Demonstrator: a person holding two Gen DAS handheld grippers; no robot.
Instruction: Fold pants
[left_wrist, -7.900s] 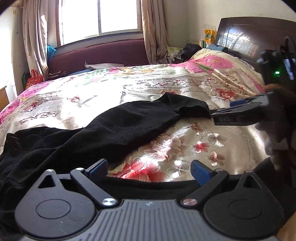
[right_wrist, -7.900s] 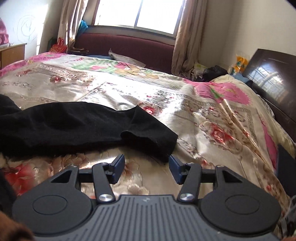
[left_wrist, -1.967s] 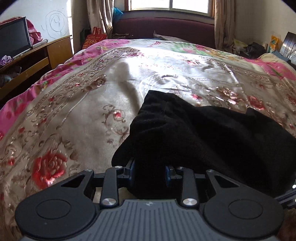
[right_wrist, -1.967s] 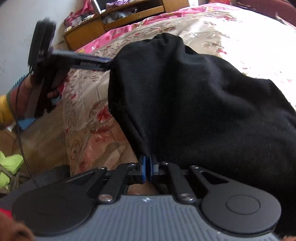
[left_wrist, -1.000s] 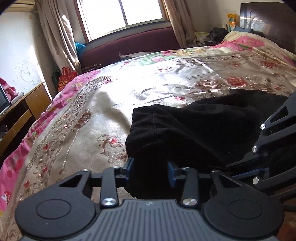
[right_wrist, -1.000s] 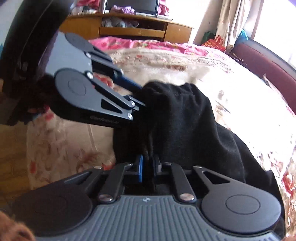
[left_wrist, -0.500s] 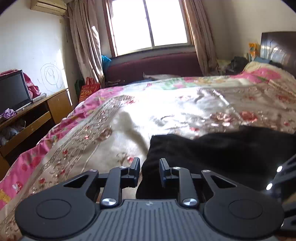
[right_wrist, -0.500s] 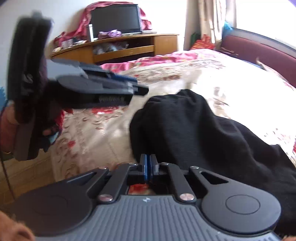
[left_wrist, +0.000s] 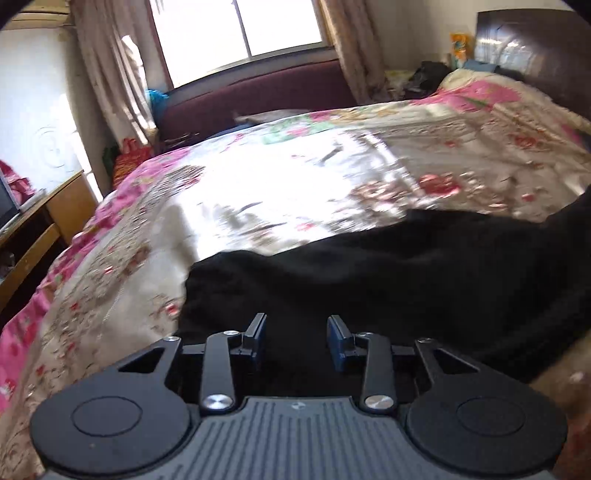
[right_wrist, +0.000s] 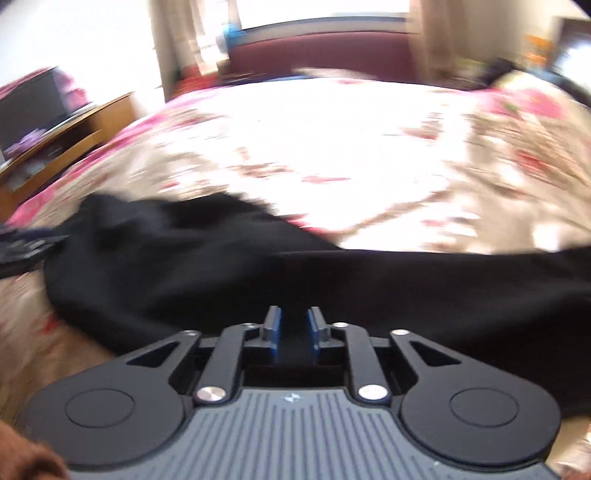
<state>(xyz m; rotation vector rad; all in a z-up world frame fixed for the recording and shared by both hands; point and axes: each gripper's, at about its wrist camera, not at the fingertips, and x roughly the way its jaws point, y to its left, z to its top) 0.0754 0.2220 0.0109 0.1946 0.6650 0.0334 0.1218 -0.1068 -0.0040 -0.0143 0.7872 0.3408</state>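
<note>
Releasing is the event on record: both tools have let go of the black pants (left_wrist: 388, 280), which half a second ago were pinched at the right gripper (right_wrist: 293, 334) and bracketed by the left gripper (left_wrist: 295, 341). The left gripper's jaws have just been opening and now stand spread, with dark fabric lying below and ahead of the blue pads (left_wrist: 258, 338) but no pad visibly pressing on it. The right gripper's jaws have likewise just been opening; a clear gap shows between its pads (right_wrist: 274, 332), and the cloth sits beneath and beyond them, not clamped. The right wrist view is heavily blurred, consistent with a fast sweep away from the fold edge it held a second ago. The pants lie as a long dark band across the floral bedspread (left_wrist: 295, 184), directly in front of both tools, the doubled end rounded off to the left of the left gripper. Judgement: one fold appears laid down and released; the band looks long enough to need another fold, so fresh grips are likely required.
</note>
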